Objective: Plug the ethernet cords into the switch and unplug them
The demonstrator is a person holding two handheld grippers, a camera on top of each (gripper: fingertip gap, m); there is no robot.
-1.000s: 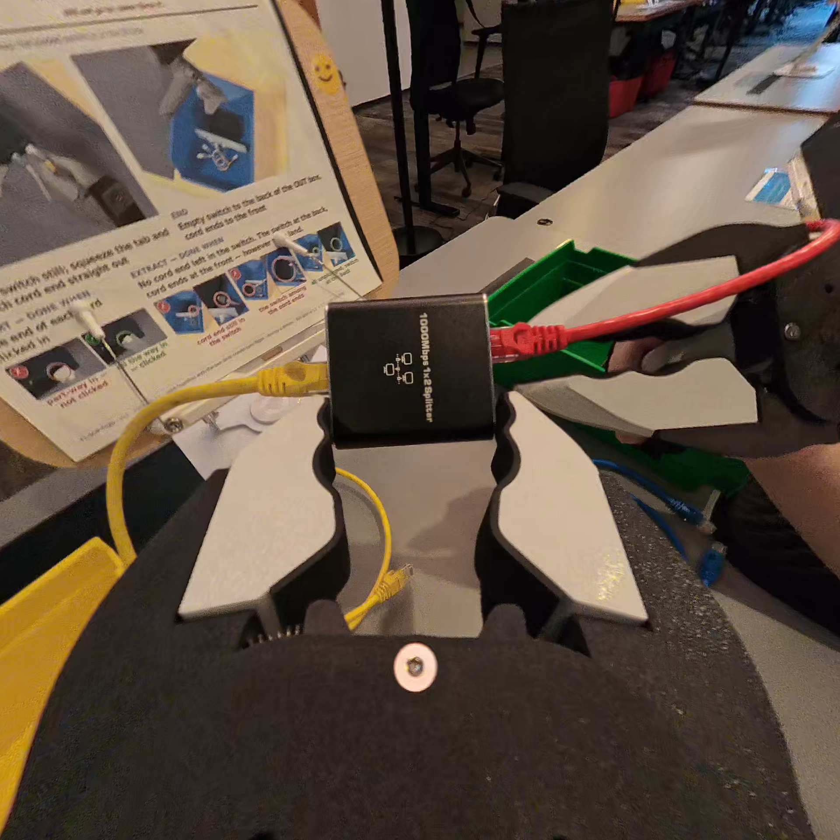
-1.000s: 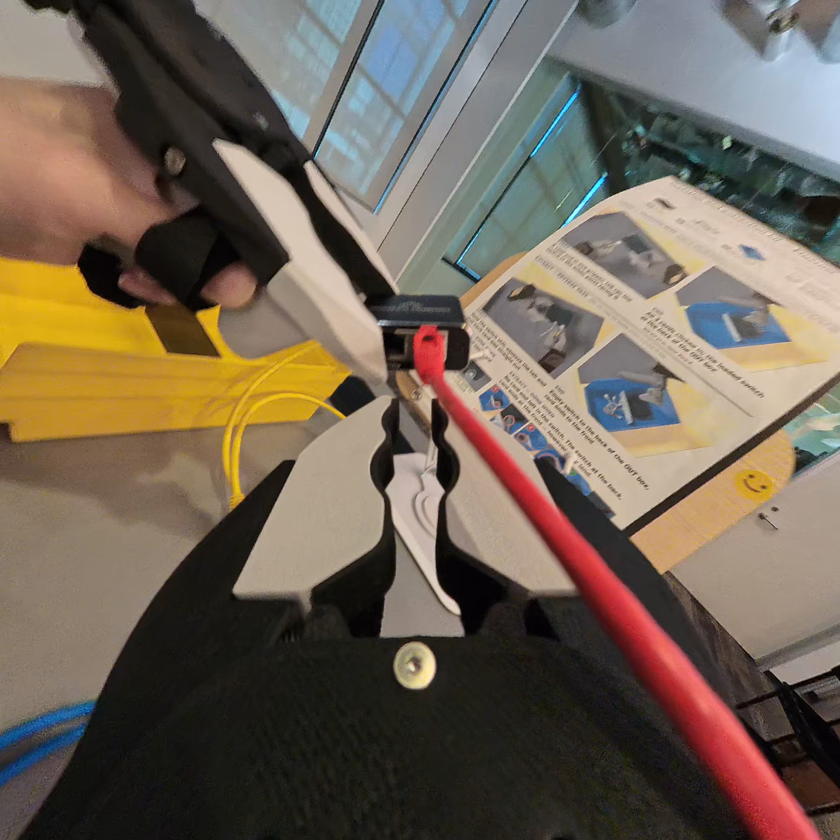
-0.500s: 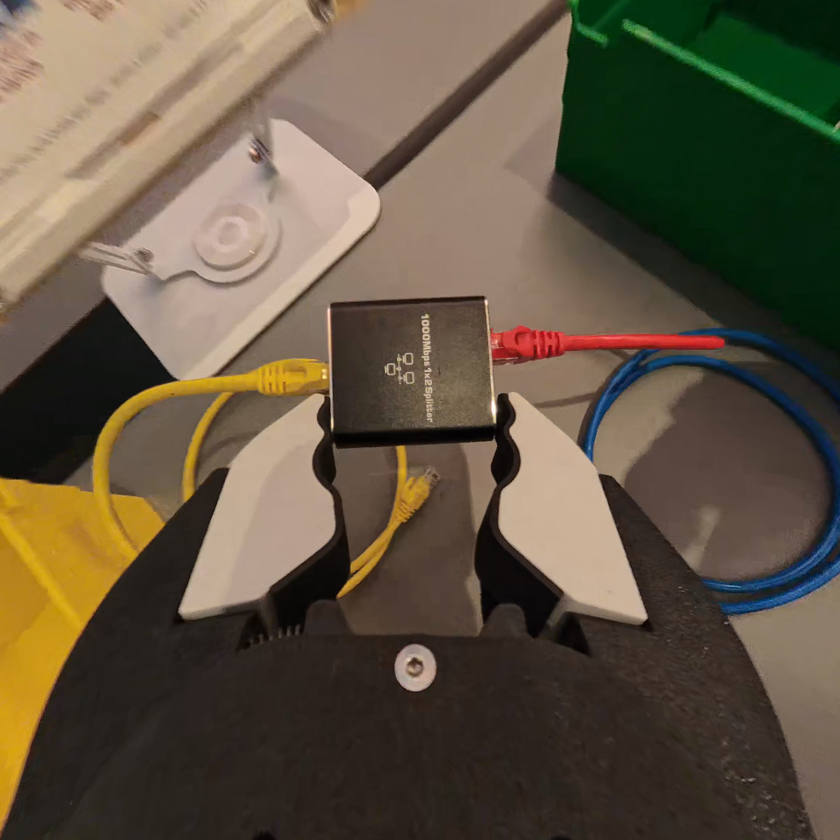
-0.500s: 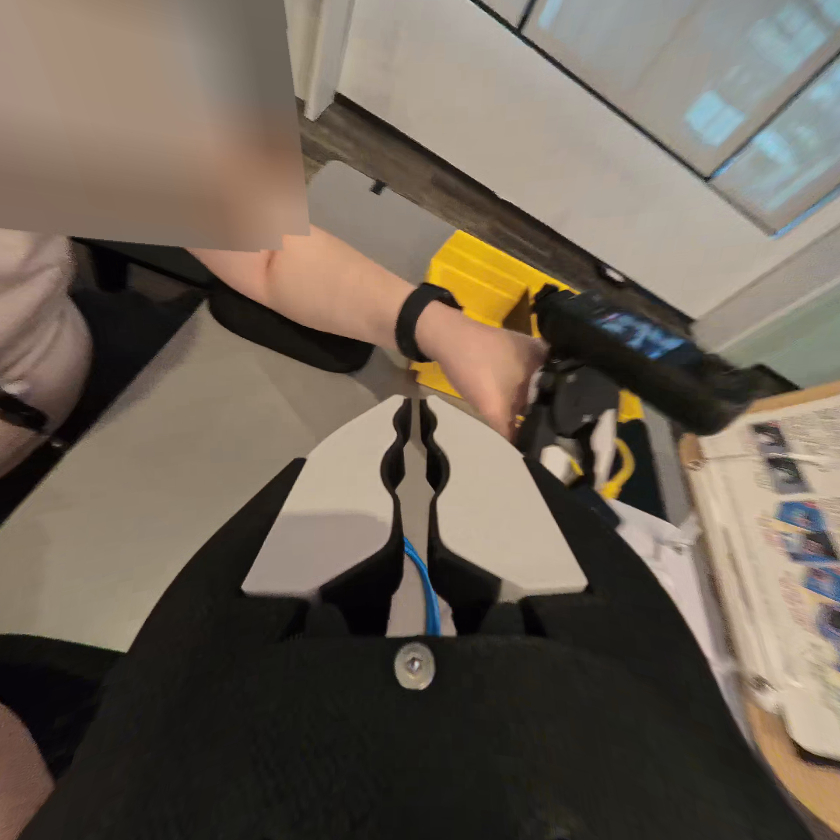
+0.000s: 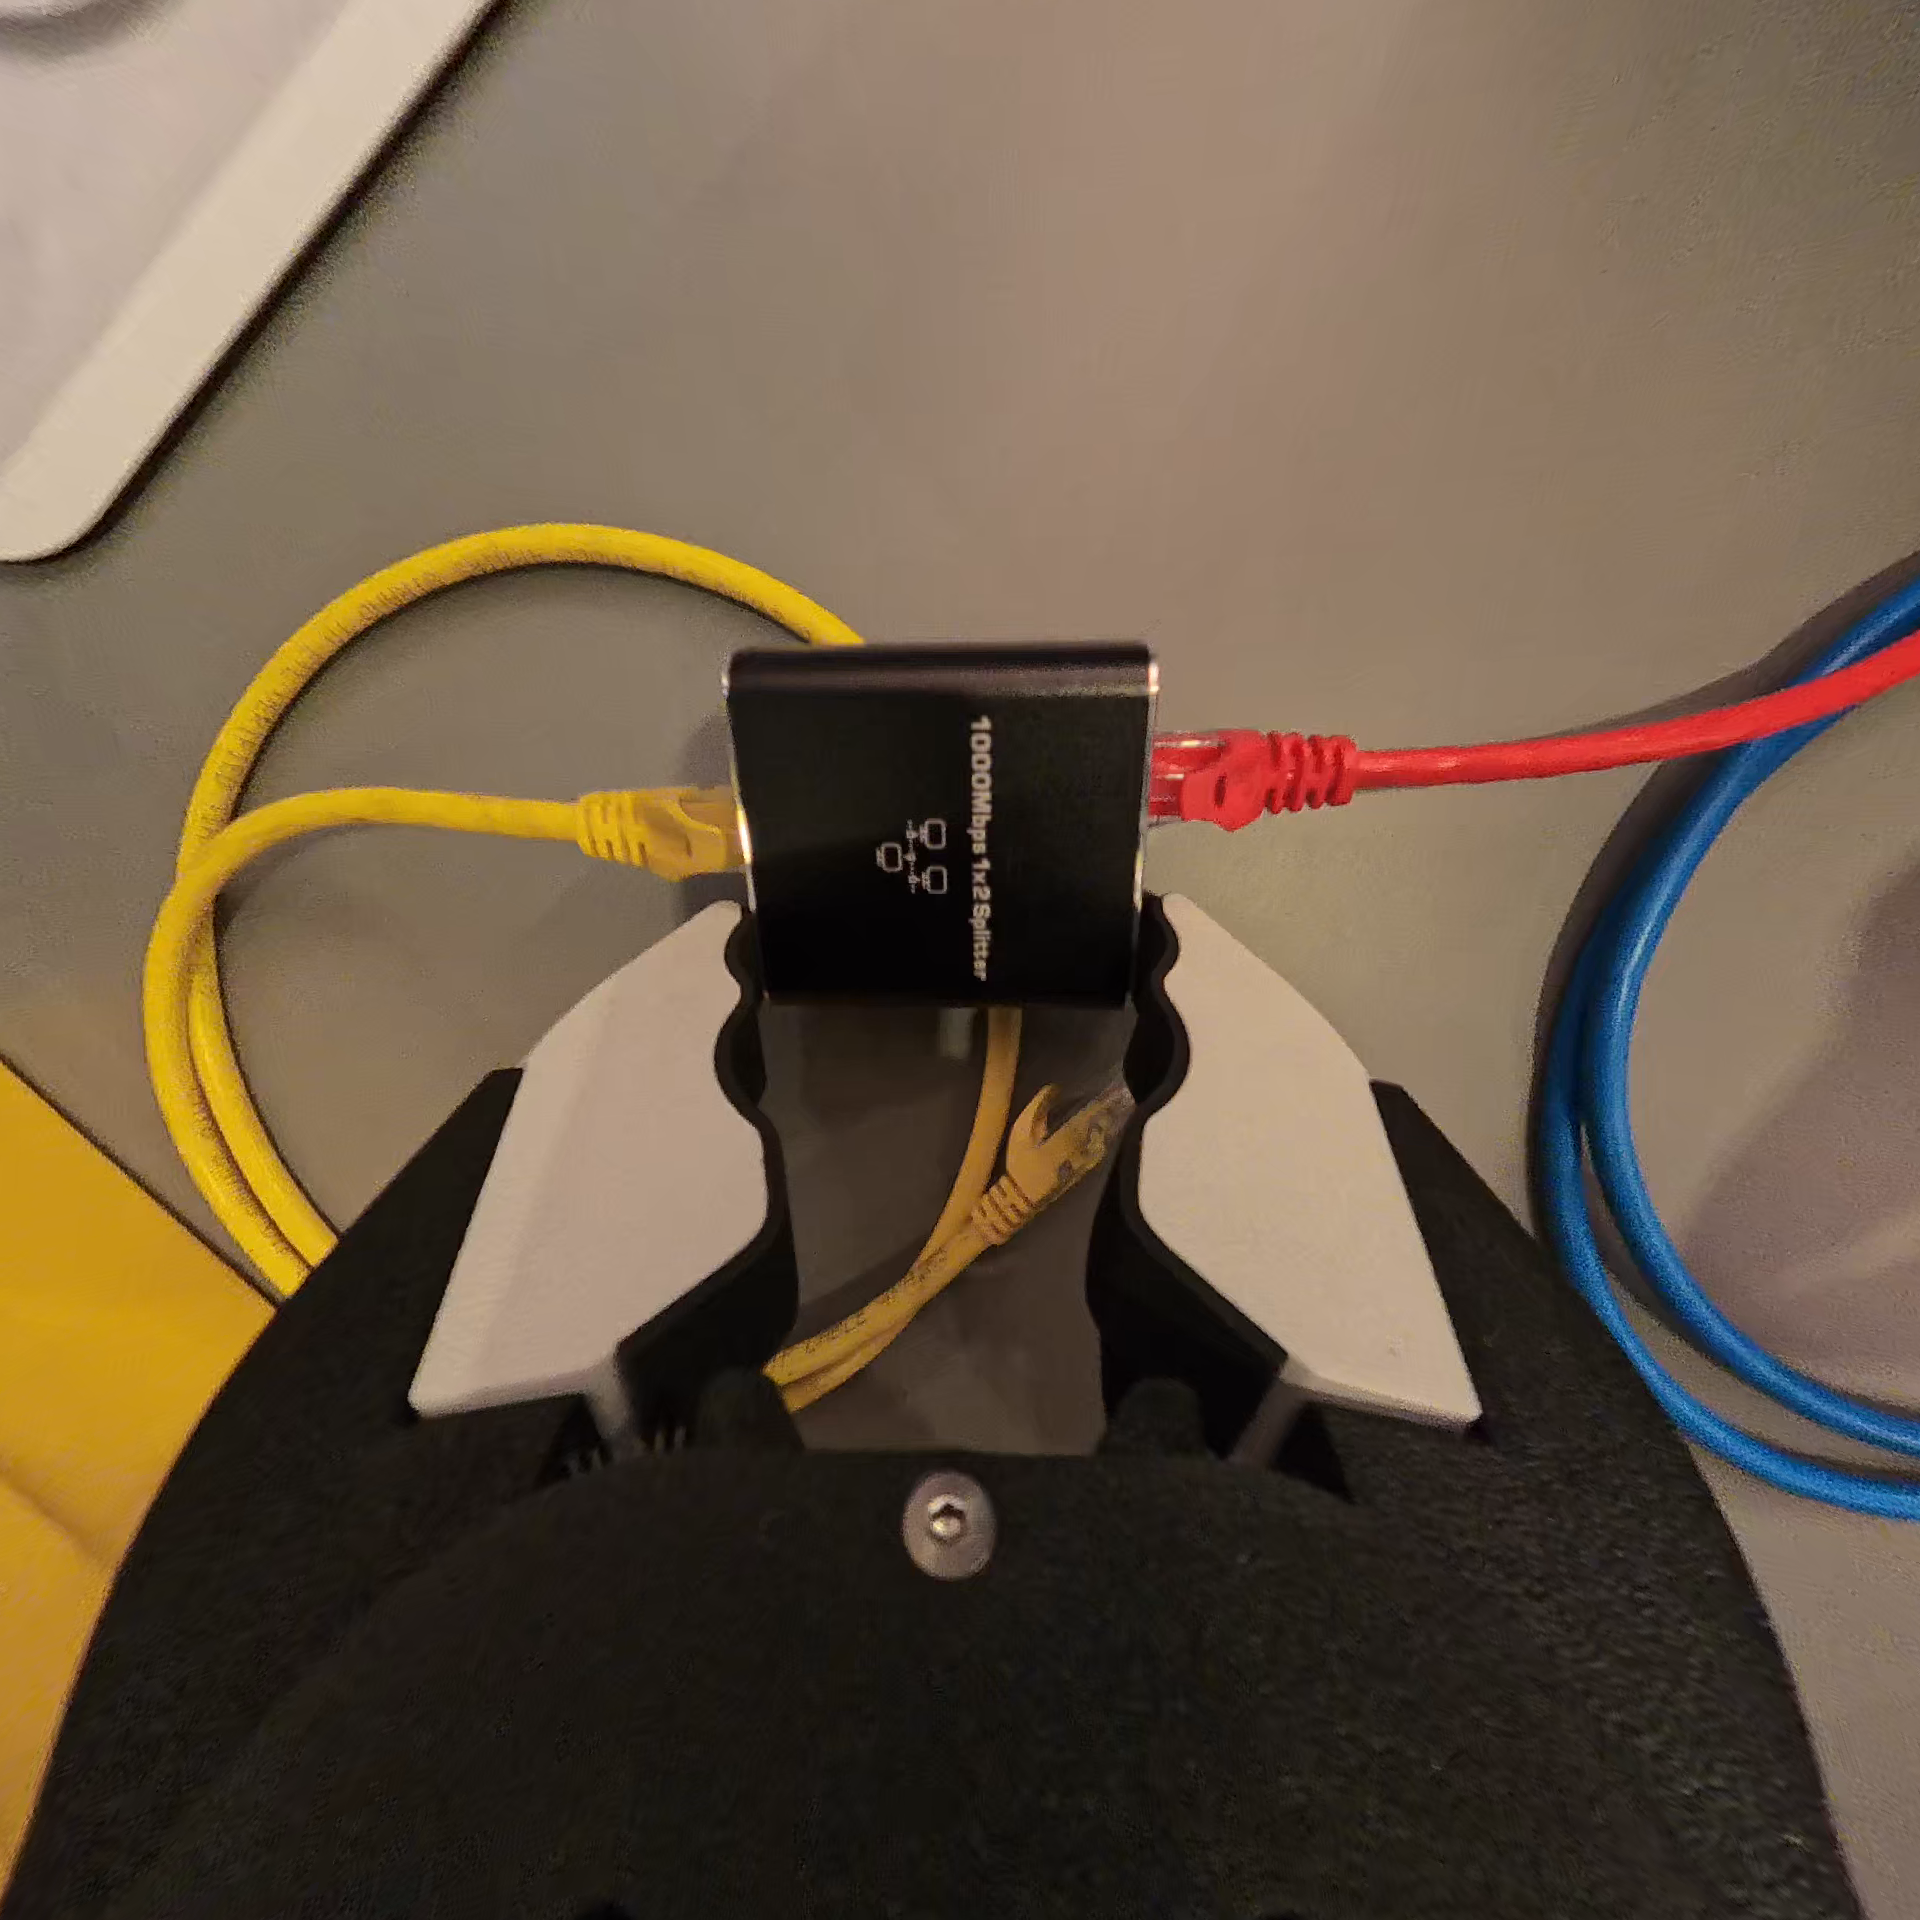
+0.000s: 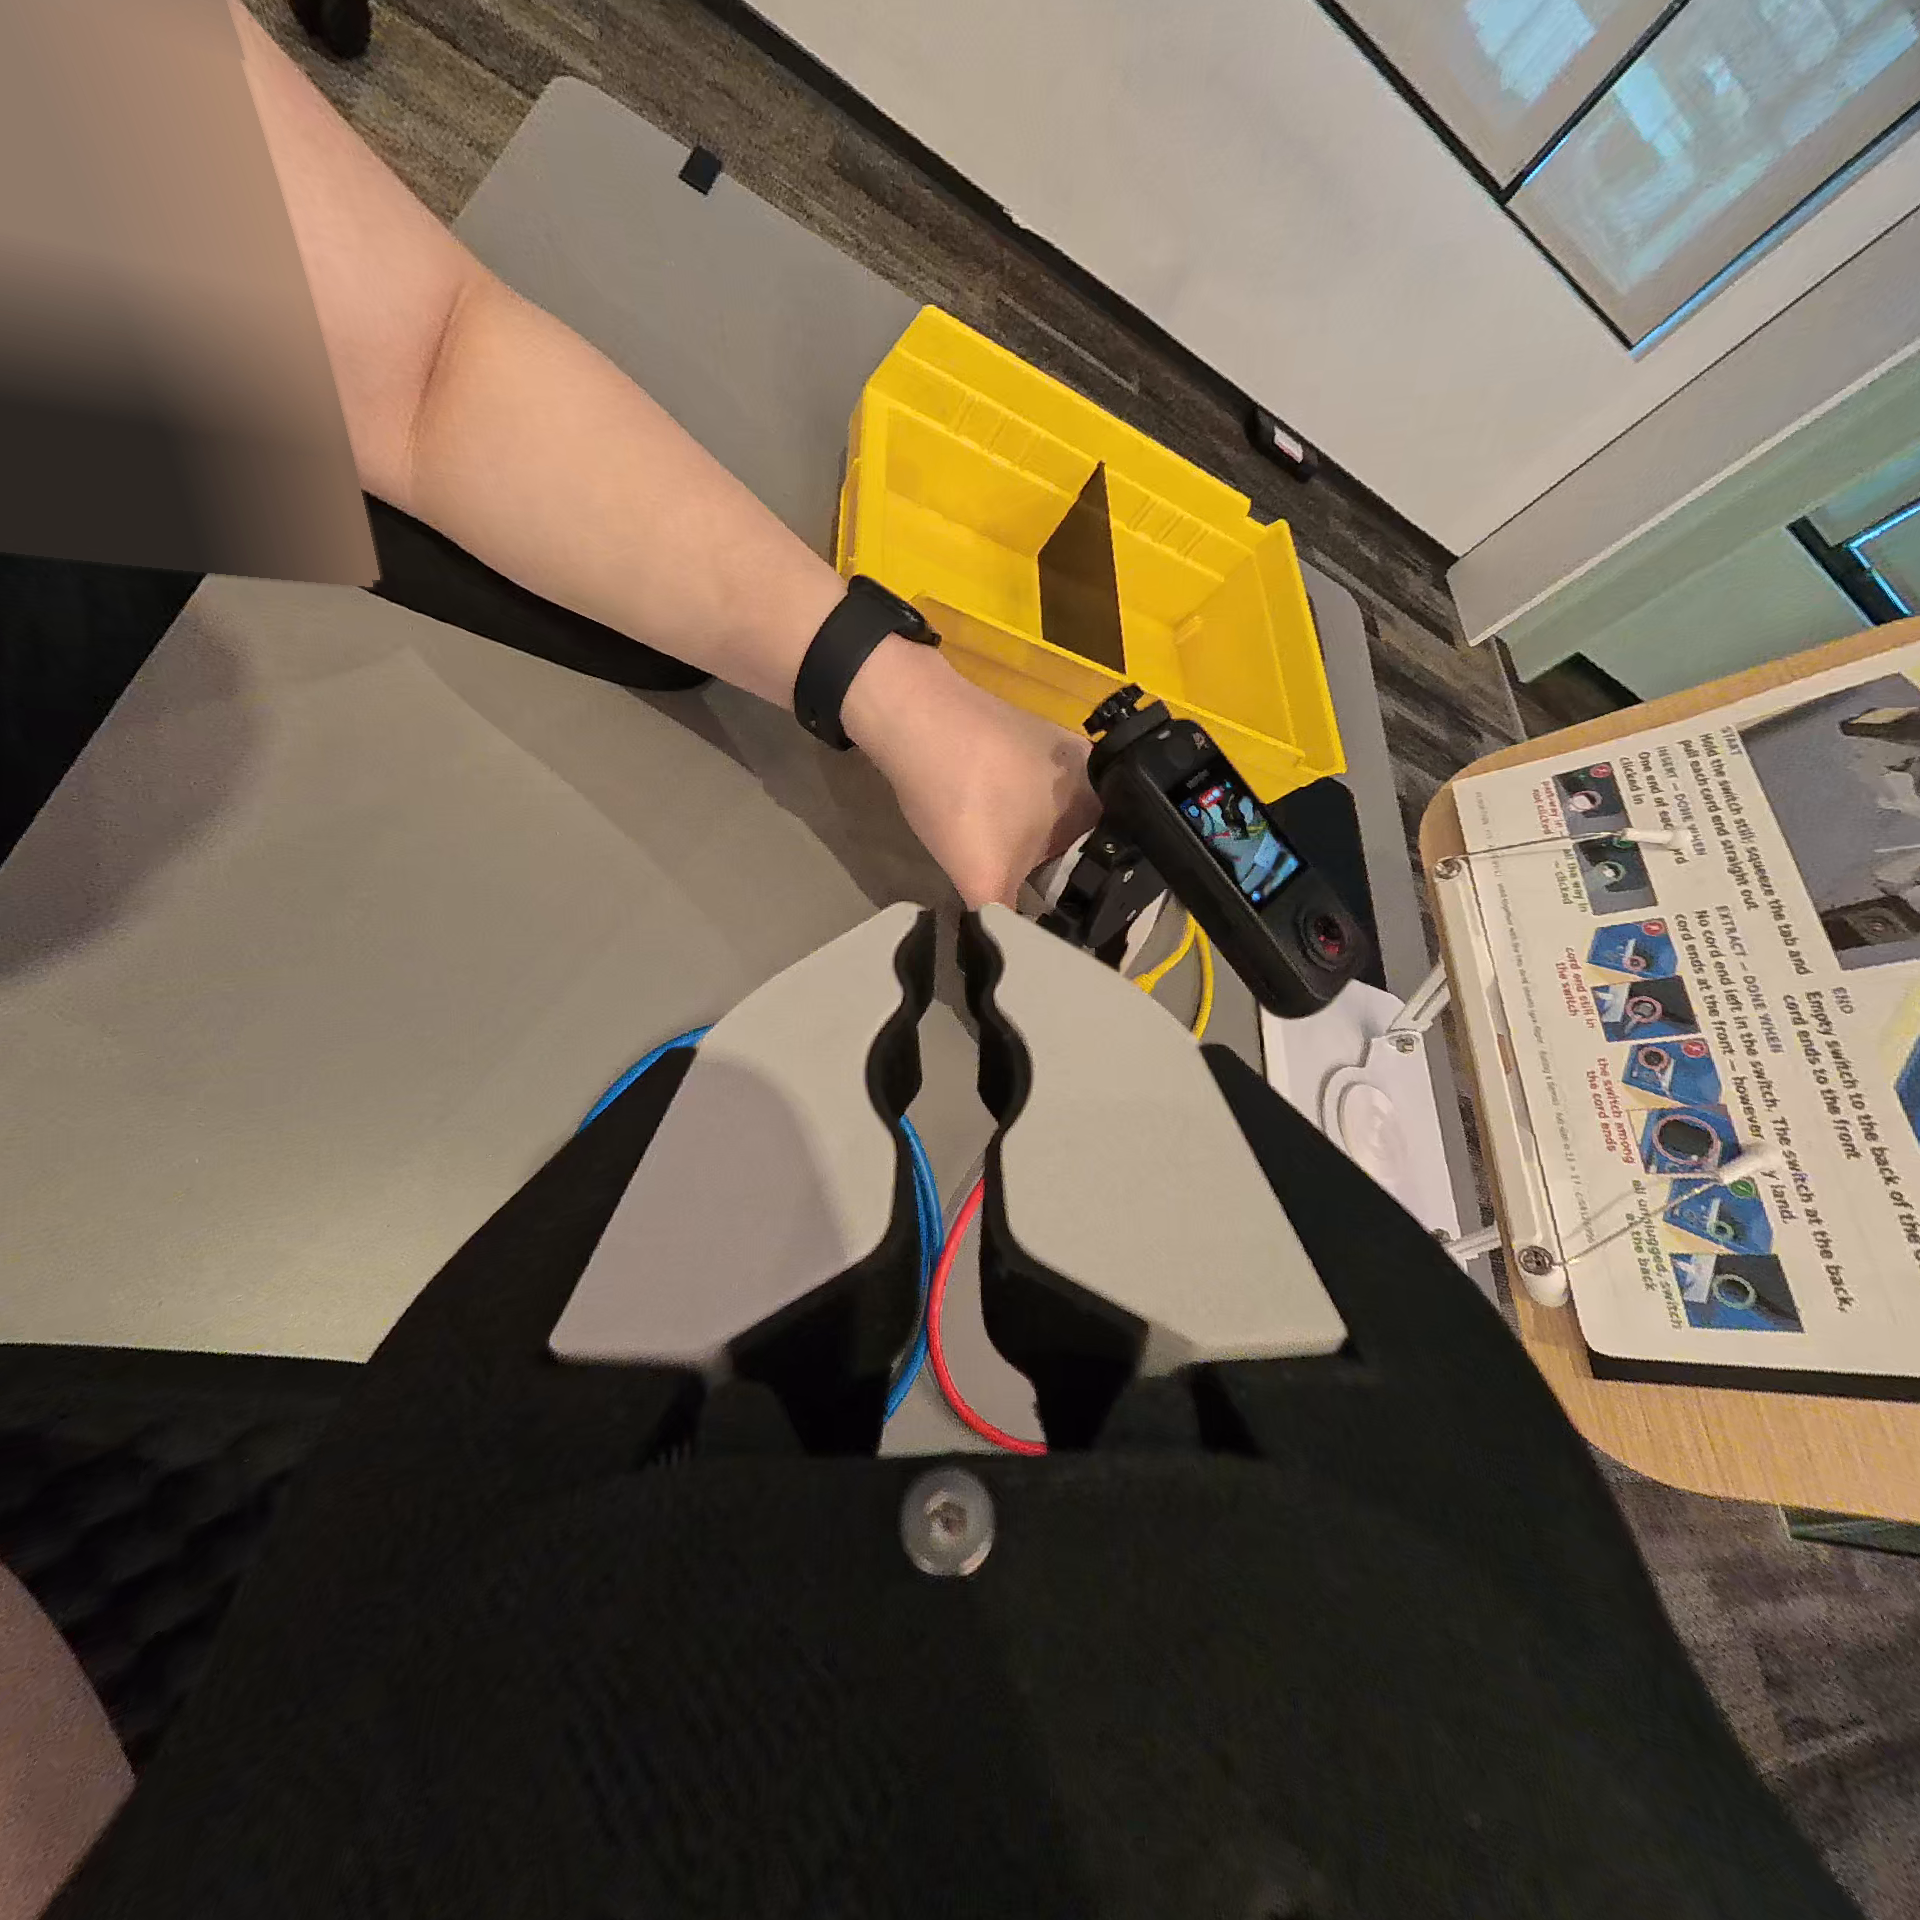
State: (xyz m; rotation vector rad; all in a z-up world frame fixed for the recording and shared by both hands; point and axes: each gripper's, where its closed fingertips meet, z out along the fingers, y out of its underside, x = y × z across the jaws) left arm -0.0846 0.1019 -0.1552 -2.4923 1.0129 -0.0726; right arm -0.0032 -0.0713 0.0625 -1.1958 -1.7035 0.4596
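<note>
My left gripper (image 5: 948, 914) is shut on the near end of a small black switch (image 5: 935, 821) and holds it low over the grey table. A yellow cord's plug (image 5: 665, 826) sits in the switch's left side and a red cord's plug (image 5: 1236, 779) in its right side. The yellow cord's free end (image 5: 1049, 1153) lies under the gripper. A blue cord (image 5: 1600, 1143) lies coiled on the right, unplugged. My right gripper (image 6: 945, 920) is shut and empty, raised above the table, with the blue cord (image 6: 920, 1195) and red cord (image 6: 951, 1299) showing below it.
A yellow bin (image 6: 1039, 520) stands beyond the person's hand and the left gripper's camera (image 6: 1236, 862); its corner shows in the left wrist view (image 5: 83, 1299). An instruction board (image 6: 1714, 1039) on a white stand base (image 6: 1361, 1101) is at the right. My right fingertips sit around 30 centimetres from my left ones.
My left gripper has tipped down and lowered the switch toward the table. My right gripper has let go of the red cord and pulled back and up, away from the switch.
</note>
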